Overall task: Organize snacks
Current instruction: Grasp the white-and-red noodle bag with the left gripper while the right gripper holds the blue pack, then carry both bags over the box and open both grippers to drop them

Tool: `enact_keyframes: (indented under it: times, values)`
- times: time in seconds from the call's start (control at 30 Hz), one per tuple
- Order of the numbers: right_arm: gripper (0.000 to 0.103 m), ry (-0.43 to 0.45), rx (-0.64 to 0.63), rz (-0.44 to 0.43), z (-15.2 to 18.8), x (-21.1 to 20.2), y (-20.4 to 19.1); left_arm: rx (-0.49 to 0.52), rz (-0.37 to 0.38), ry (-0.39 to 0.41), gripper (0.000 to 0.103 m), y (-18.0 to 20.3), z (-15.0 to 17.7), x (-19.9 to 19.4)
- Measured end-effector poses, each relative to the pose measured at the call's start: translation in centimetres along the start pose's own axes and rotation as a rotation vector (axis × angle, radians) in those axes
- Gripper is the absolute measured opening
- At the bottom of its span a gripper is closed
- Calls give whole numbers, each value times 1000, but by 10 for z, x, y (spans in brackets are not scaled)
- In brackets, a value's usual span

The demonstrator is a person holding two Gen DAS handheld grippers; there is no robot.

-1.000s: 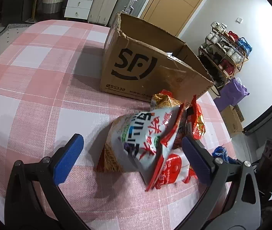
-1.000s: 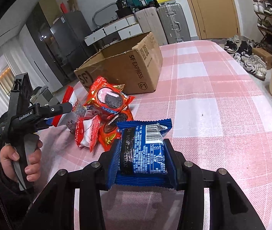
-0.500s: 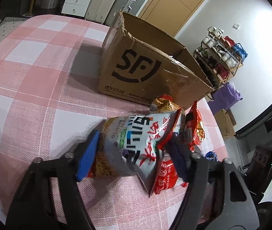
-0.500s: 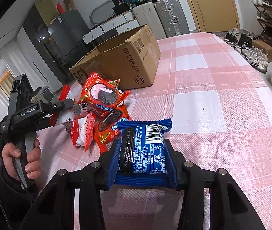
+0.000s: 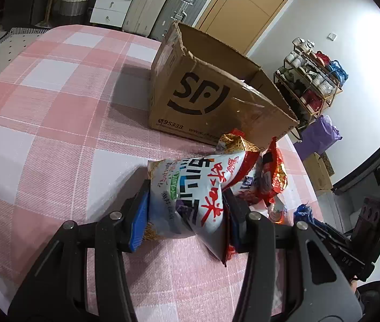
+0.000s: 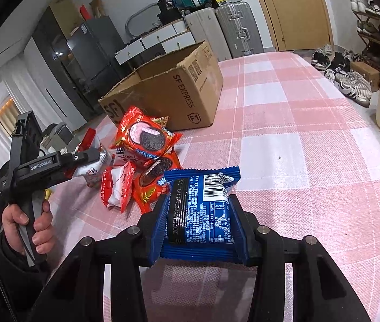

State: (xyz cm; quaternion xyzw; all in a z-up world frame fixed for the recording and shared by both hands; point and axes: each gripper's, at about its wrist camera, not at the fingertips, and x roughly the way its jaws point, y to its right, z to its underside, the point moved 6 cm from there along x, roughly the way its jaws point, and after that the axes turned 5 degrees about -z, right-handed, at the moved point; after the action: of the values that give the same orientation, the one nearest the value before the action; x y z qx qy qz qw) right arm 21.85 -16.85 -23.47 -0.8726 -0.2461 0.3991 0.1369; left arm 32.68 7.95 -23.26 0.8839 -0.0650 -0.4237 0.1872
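Both hands are loaded right now. The left tool [image 5: 187, 214] is closing on the silver noodle snack bag [image 5: 192, 187], with the bag squeezed between its pads and its low end close over the checked surface [image 5: 55, 123]. The right tool [image 6: 198, 225] is clamped on the blue cookie pack [image 6: 200, 209], held up off the cloth.

The rest of the snacks, mainly red cookie packs [image 6: 147, 136], sit piled just in front of the open cardboard box [image 5: 216, 96], which I'm guessing is where everything goes.

What worries me: that puffy bag is slick and full of air, so it could squirt out sideways or crush the noodles if the squeeze goes further. Lifting it might also drag the red packs touching it.
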Motion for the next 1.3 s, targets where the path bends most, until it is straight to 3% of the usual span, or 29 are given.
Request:
enact_keyframes:
  times: [0.6,0.67,1.07,1.3]
  values:
    - [44,104,-117,-45,-39,-38,-53,118,6,86,46,32,10,-66]
    - [44,115,-142,-52,-47,-42,-63,138,-30,86,46,36,7,-70]
    - [44,180,-235,-83,-106,-53,-106,244,-52,141,46,73,-27,-102]
    - [44,178,-288,-89,-139,-39,-125,259,-40,112,46,87,-51,-107]
